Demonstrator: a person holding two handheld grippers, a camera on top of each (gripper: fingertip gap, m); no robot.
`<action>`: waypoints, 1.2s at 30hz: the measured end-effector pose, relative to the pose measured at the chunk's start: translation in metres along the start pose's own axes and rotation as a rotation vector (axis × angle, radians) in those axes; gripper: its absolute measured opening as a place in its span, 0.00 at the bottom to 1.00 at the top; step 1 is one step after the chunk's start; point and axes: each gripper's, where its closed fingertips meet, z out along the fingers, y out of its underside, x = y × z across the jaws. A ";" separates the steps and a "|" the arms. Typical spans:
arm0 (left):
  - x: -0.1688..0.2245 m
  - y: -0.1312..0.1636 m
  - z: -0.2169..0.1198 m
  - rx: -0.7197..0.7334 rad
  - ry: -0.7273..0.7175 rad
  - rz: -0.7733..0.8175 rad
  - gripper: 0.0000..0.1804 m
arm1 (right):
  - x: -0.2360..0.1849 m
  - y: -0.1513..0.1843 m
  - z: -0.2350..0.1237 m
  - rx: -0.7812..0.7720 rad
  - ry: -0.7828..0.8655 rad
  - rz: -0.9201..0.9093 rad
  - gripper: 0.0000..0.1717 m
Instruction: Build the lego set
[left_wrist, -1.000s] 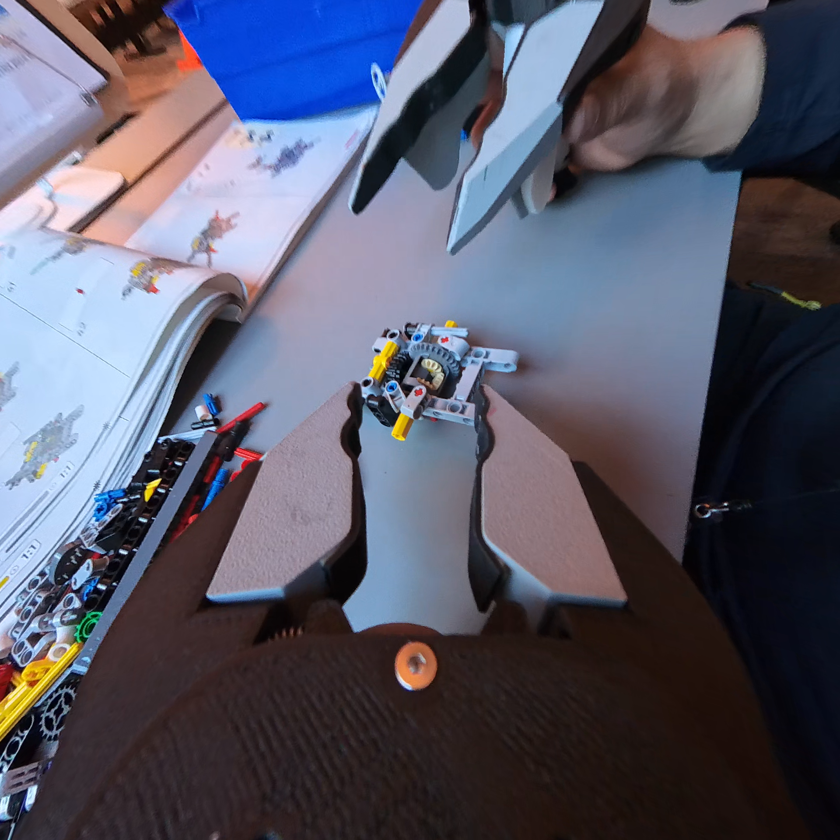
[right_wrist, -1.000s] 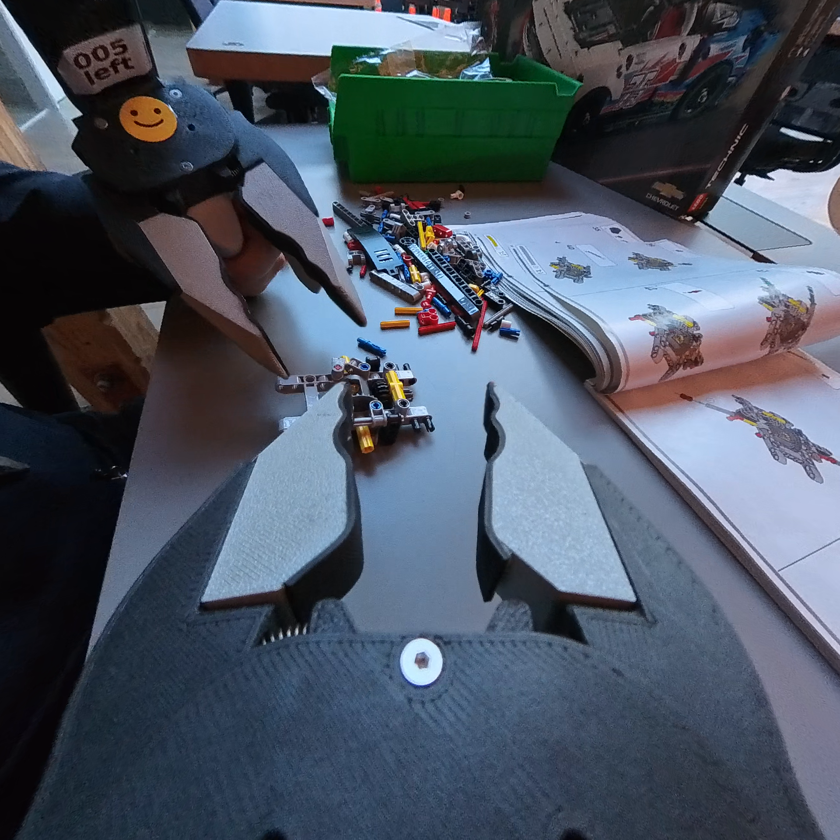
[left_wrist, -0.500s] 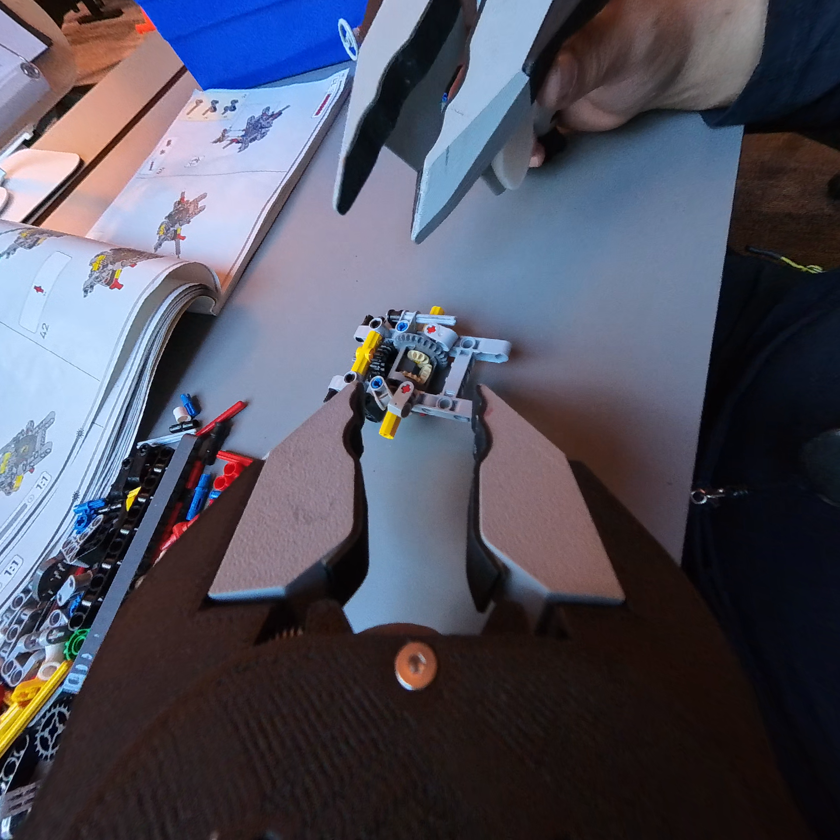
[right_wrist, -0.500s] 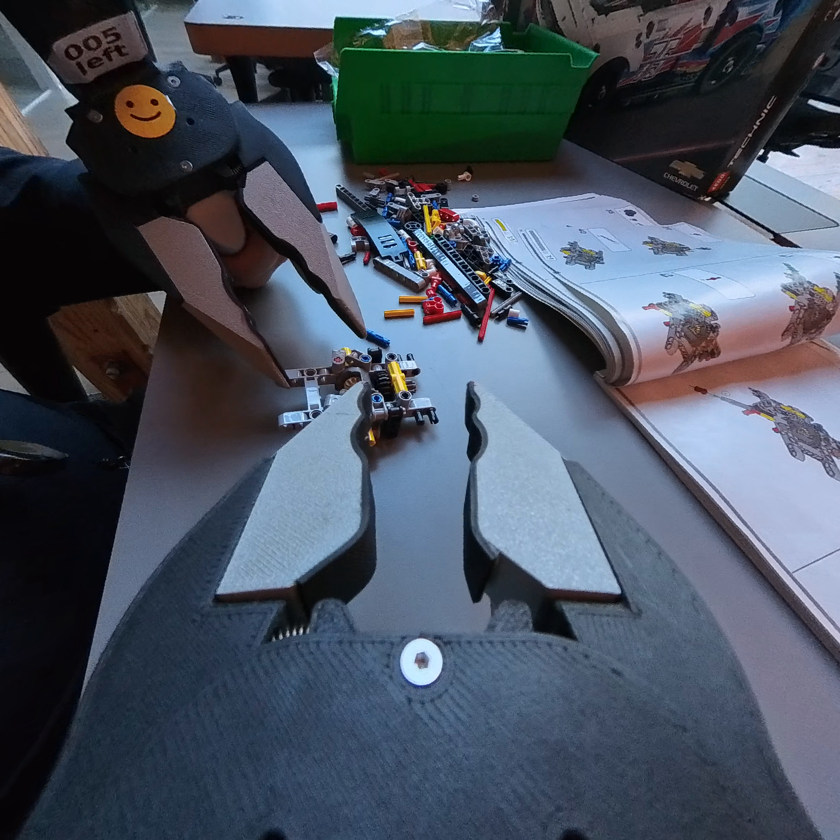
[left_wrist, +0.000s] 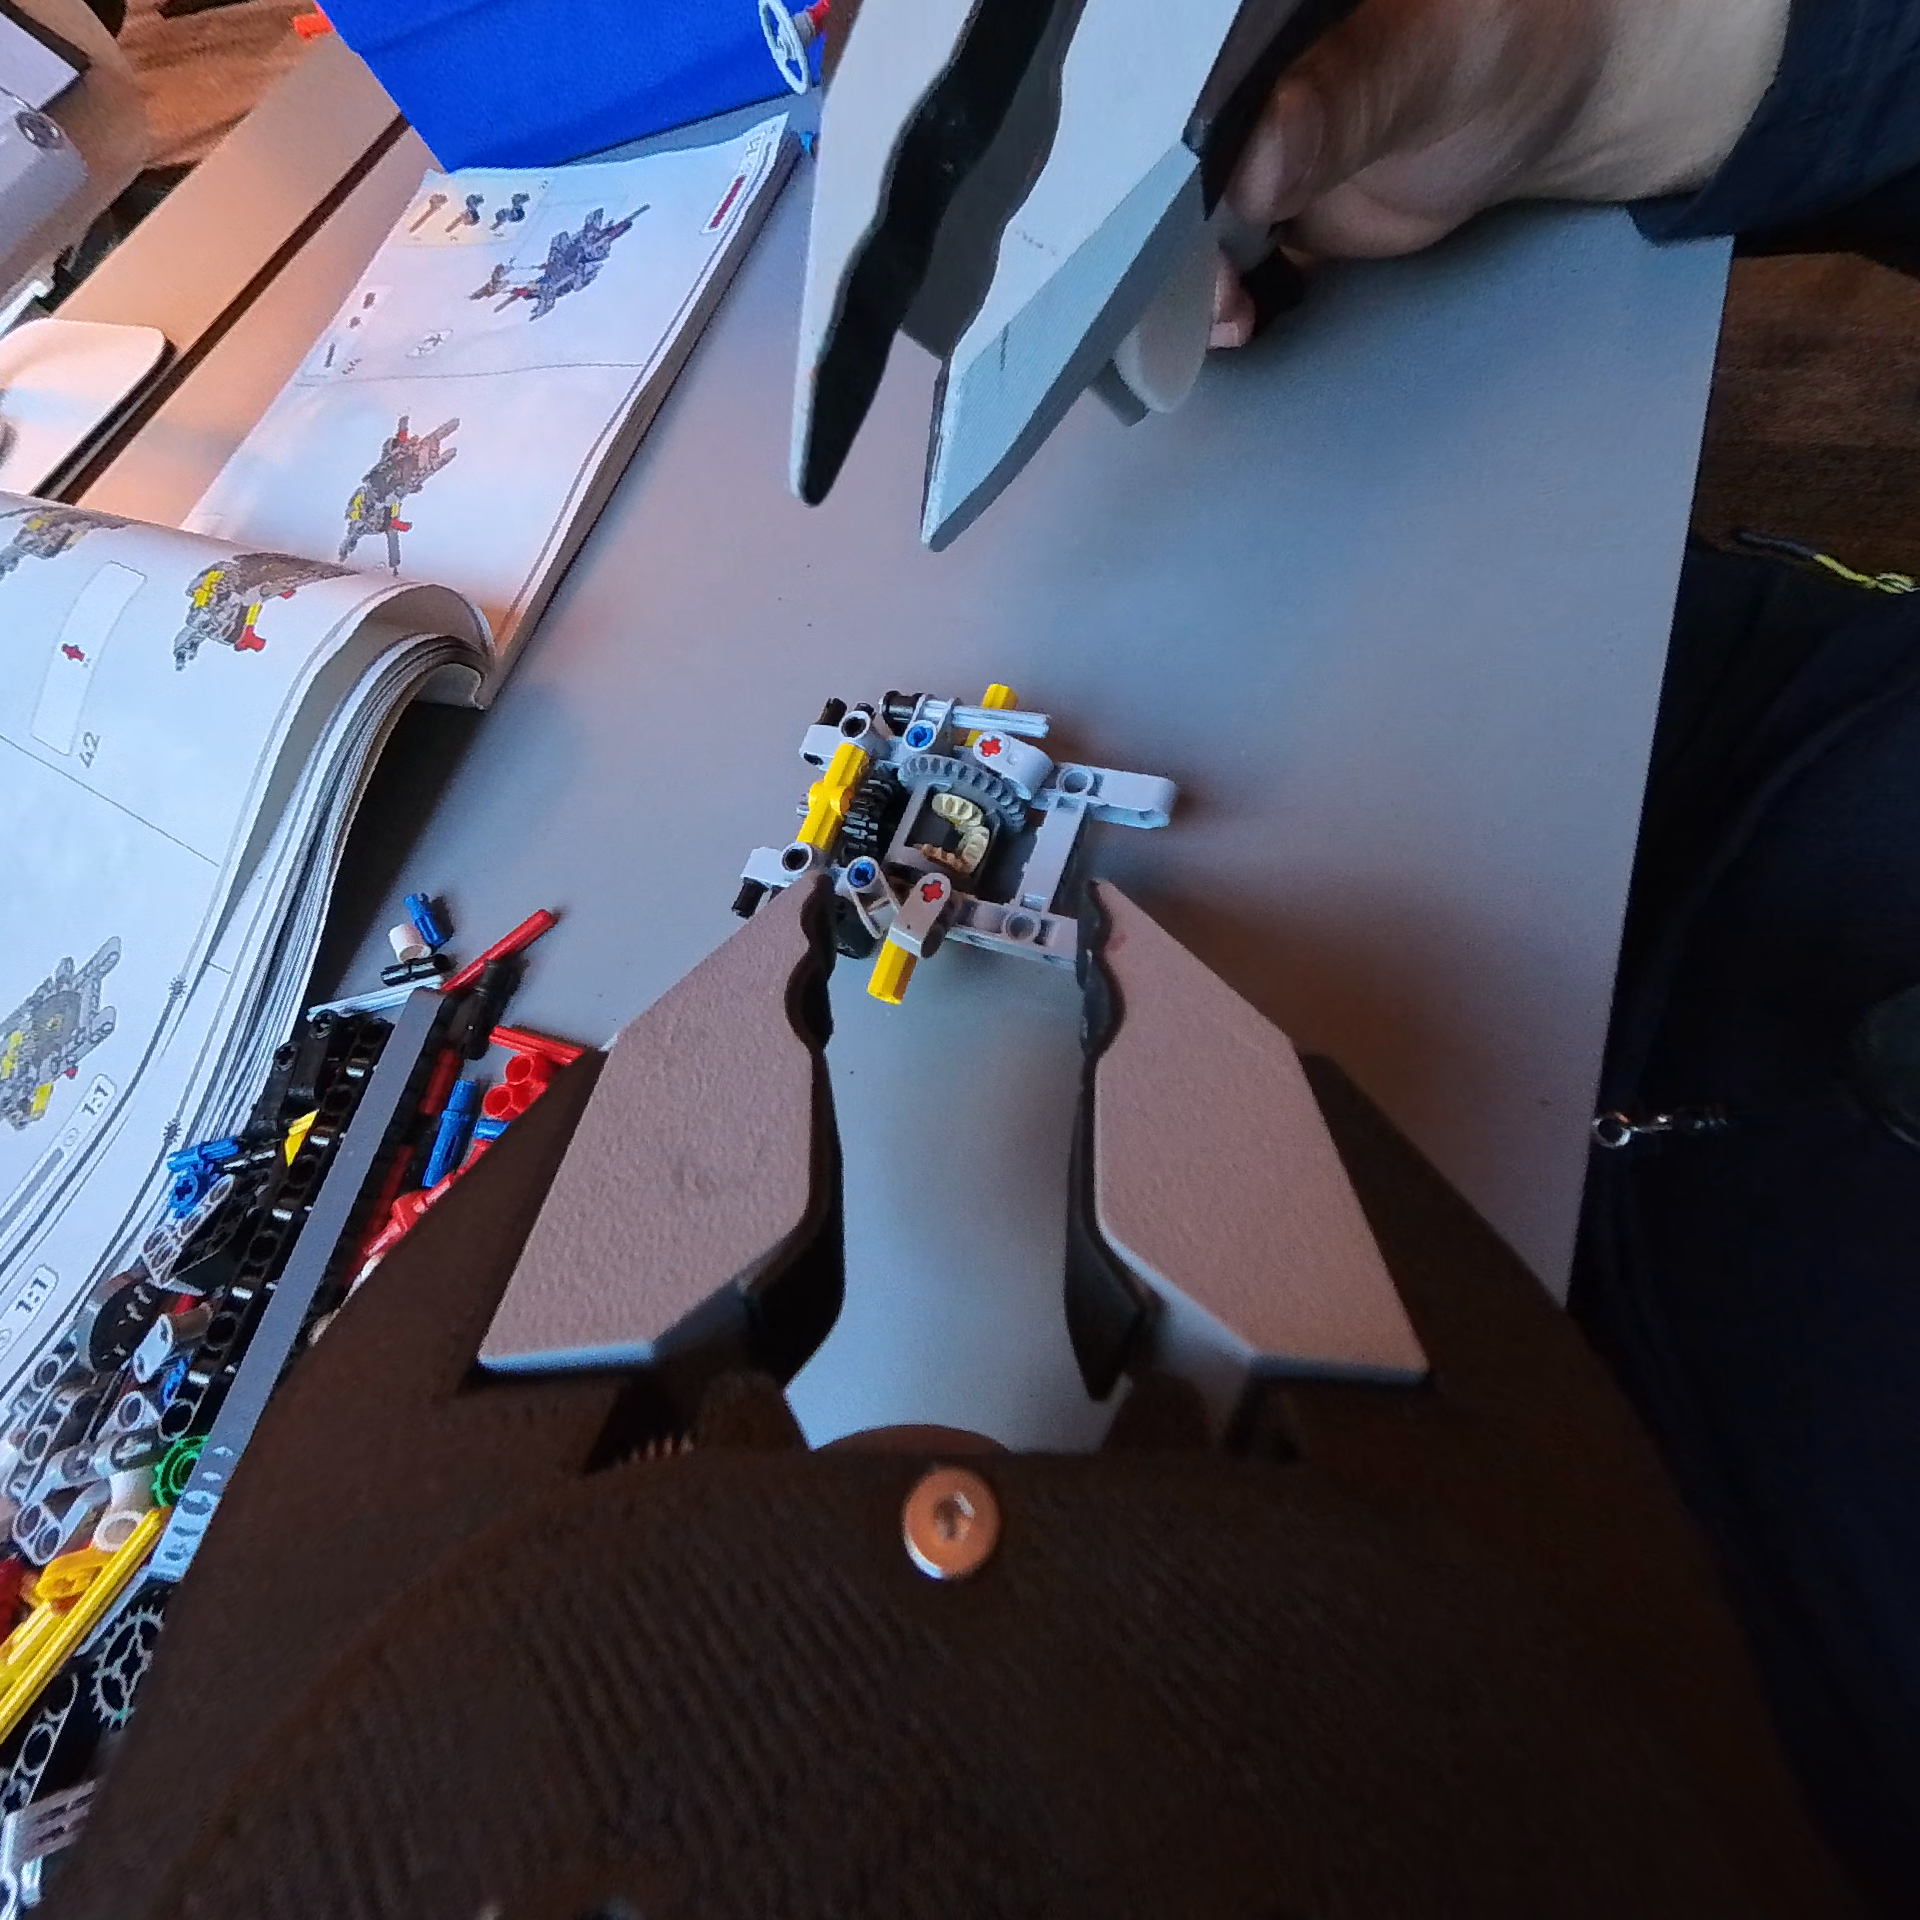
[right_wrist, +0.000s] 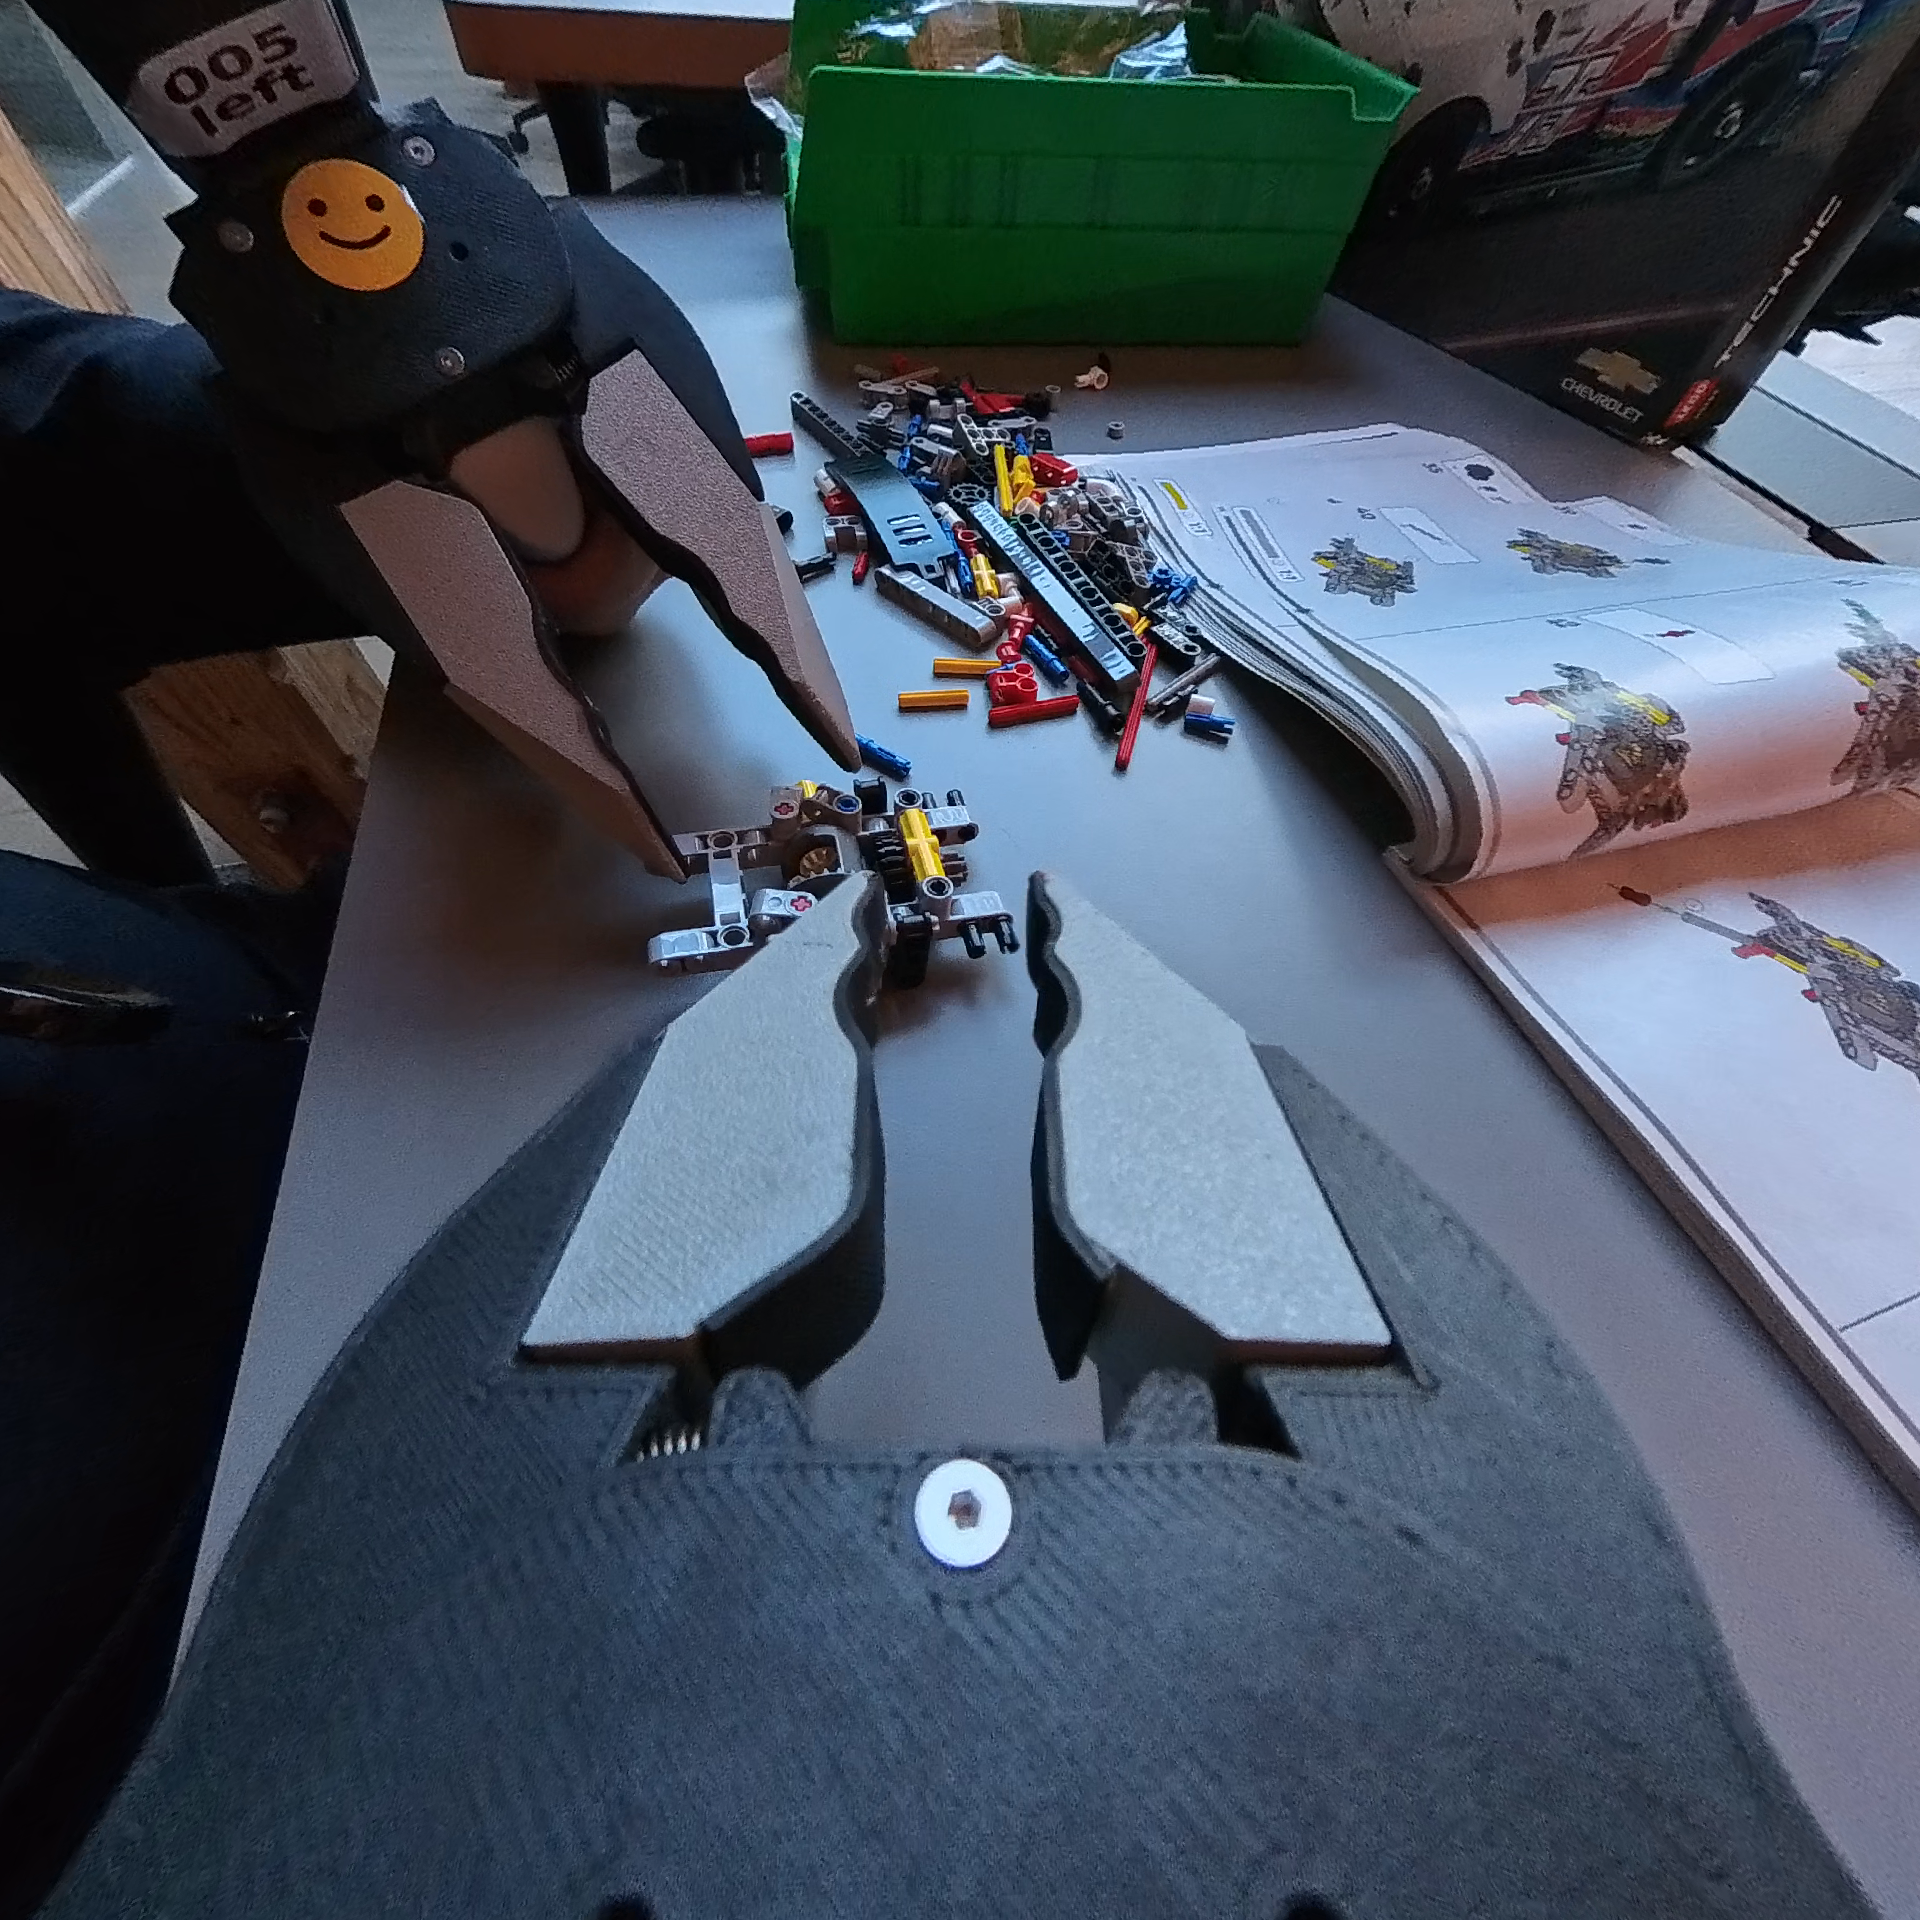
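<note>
The table (left_wrist: 1351, 644) is a smooth, matt grey surface. The small gear assembly (left_wrist: 940, 821) and the loose parts (right_wrist: 1018, 561) are hard, slightly glossy plastic. The booklet (right_wrist: 1558, 644) is thin paper with a faint sheen. Both grippers' bodies show ridged, layered matt plastic; their fingers (right_wrist: 727, 1143) have a grainy, rough face. A shiny metal screw (left_wrist: 951, 1522) sits in the left body. The green bin (right_wrist: 1070, 229) is smooth plastic.

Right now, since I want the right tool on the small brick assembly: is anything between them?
Nothing visible. The right tool hangs just short of the brick assembly, bare table between. The left tool flanks its far side; the loose parts pile lies beyond.
</note>
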 end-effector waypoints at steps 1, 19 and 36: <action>0.000 0.000 0.000 0.000 0.000 0.000 0.25 | 0.000 0.000 0.000 -0.002 -0.003 -0.001 0.13; 0.007 -0.008 -0.006 0.063 0.042 0.019 0.23 | -0.008 0.001 0.000 -0.007 -0.049 -0.019 0.10; 0.016 -0.004 0.005 -0.249 0.114 0.017 0.13 | -0.008 0.000 -0.002 0.002 -0.081 0.015 0.12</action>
